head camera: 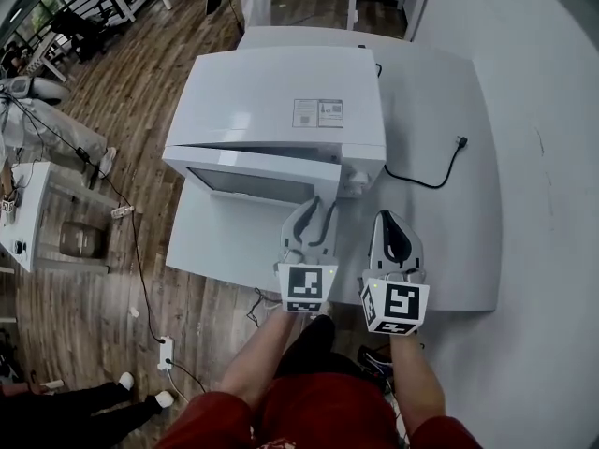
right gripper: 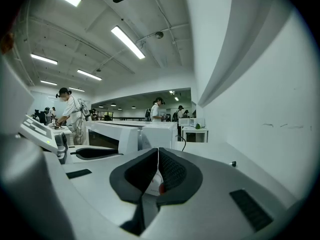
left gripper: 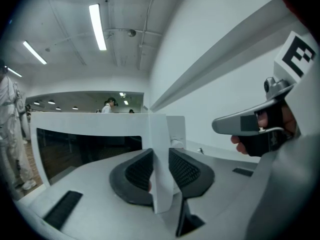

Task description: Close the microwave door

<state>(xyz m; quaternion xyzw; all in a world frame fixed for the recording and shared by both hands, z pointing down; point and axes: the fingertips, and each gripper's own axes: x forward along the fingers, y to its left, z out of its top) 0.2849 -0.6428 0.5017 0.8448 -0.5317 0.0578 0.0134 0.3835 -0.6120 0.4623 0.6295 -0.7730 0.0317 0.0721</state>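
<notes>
My left gripper [head camera: 315,206] clamped free edge of ajar white microwave door [head camera: 253,183] near front edge of white table [head camera: 449,251]; right gripper [head camera: 387,221] beside, jaws together.

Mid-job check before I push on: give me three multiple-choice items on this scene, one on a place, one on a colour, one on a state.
1. What stands between the jaws of the left gripper?
A. the free edge of the microwave door
B. a mug
C. nothing

2. What colour is the casing of the microwave?
A. black
B. white
C. red

3. How does the microwave door stand?
A. fully shut
B. partly open
C. taken off its hinges

Answers:
1 A: the left gripper view shows the white door edge between the two dark pads.
2 B: the head view shows its top and sides white.
3 B: in the head view the door swings out at an angle from the body, with a gap behind it.
</notes>
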